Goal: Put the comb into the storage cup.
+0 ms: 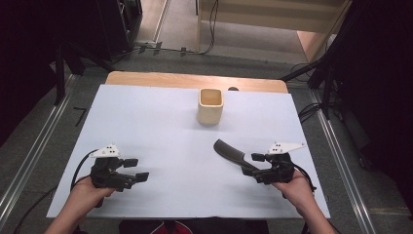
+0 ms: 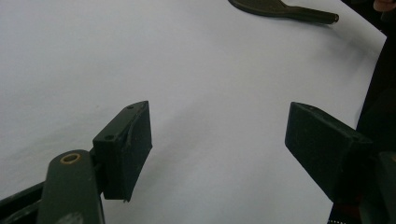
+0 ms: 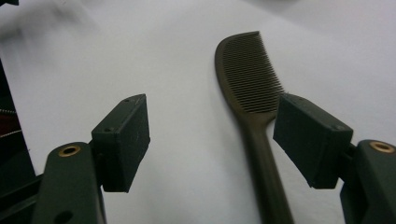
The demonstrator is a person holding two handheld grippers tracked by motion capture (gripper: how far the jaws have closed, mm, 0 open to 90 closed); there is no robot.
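Currently both of my grippers sit low over the white sheet [image 1: 160, 126] that covers the wooden table [image 1: 146, 78], one at each near corner.

Right gripper [image 1: 259, 167]: jaws spread wide, clamped on nothing. In the right gripper view the dark comb [image 3: 250, 79] lies flat on the sheet between the jaws, handle running down toward me, toothed head pointing away. The comb sits closer to the jaw at the right of that view; the teeth end just beside that pad, and I can't tell if they touch. The jaw at the left of that view stands well apart from it. In the high view the comb [image 1: 230, 152] angles up and left from the gripper, its handle end under the jaws.

Left gripper [image 1: 135, 169]: jaws apart too, holding nothing, bare sheet between them in the left gripper view. The same view picks up the comb [image 2: 280, 9] far off at the top edge, well apart from this gripper.

My right hand [image 1: 297, 187] and left hand [image 1: 87, 195] grip the bodies from the near edge.

A cream square cup [image 1: 210, 106] stands upright near the far side of the sheet, about mid-width, well apart from the comb and both grippers. Its opening faces up.
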